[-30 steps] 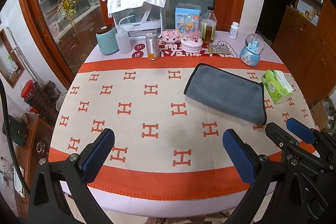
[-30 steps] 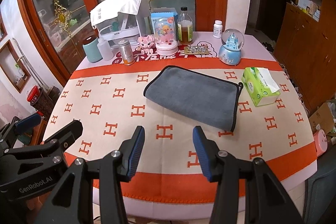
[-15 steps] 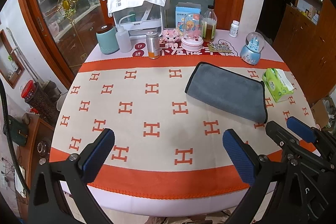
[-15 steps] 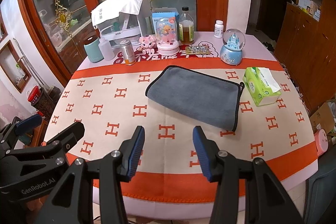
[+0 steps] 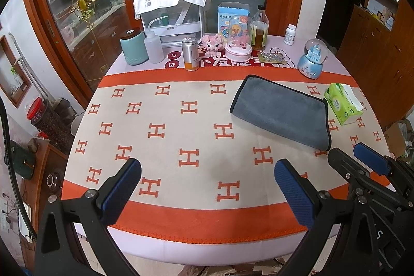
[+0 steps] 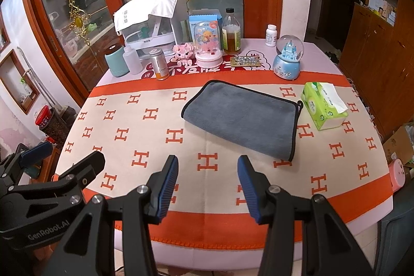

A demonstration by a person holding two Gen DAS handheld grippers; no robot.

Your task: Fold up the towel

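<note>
The grey towel (image 6: 242,120) lies flat on the surface (image 6: 134,136), ahead of the right gripper (image 6: 207,181) and a little to the right of its fingers (image 6: 168,184). From the left wrist view the same towel (image 5: 280,111) sits ahead and well off to the right of the left gripper (image 5: 207,194). It looks already doubled over once, with black piping along its edges and a small loop at its far right corner. Neither gripper touches it.

The left gripper's fingers (image 5: 121,189) stand wide apart and hold nothing. The right gripper's fingers are spread more narrowly, also with nothing between them. Both hover above the near orange band of the tablecloth (image 6: 233,219), well short of the towel.

My reading is that the fold has not begun and the reach comes next. The risks lie mostly around the towel. A green tissue pack (image 6: 324,105) sits just beyond its right edge, so a finger coming in from that side could shove the pack. The snow globe (image 6: 287,60) and the glass bottle (image 6: 231,32) stand past the far edge, and a lifted corner swung too far could clip them. The tablecloth is soft cloth too, so a pinch taken too deep might gather it with the towel. The left gripper has the longer reach across, and an uneven grab would leave the fold skewed.
</note>
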